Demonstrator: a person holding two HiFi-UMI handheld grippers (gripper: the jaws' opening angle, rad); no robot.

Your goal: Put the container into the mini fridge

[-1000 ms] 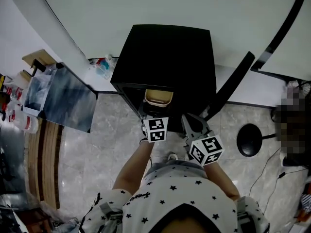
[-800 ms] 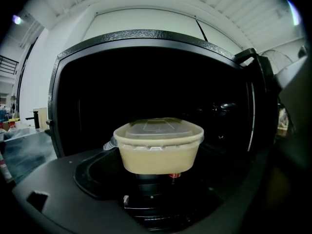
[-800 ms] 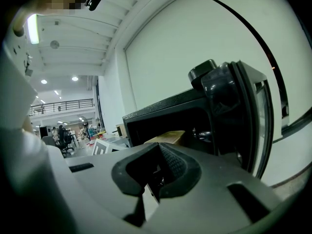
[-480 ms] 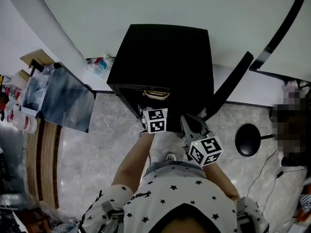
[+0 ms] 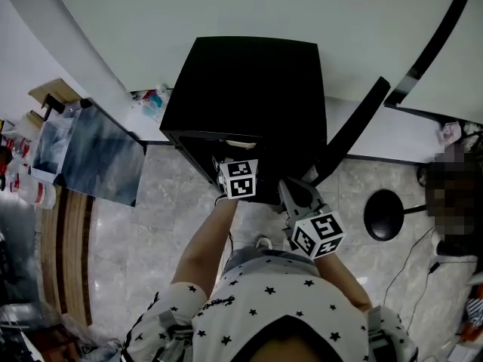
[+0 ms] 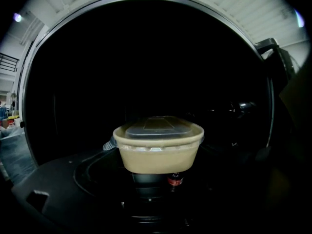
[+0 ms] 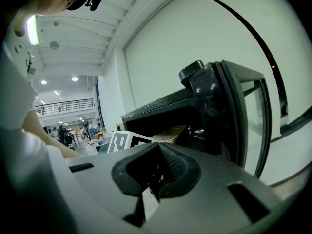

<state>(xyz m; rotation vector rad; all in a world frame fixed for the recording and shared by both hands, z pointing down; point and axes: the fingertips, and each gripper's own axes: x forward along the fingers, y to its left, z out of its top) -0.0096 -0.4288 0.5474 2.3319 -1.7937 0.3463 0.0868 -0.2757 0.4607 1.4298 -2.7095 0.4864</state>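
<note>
A pale tiled floor [image 5: 151,225] and a white wall [image 5: 226,13] surround the black mini fridge [image 5: 249,89], whose door [image 5: 355,130] stands swung open to the right. The left gripper [image 6: 157,184] pinches the near side of the beige container [image 6: 158,152], capped by 1 clear lid [image 6: 157,127], and holds it inside the dark fridge cavity. Whether it touches a shelf cannot be told. The right gripper [image 7: 155,175] has its 2 jaws pressed together on nothing, just outside the fridge front, beside the door.
</note>
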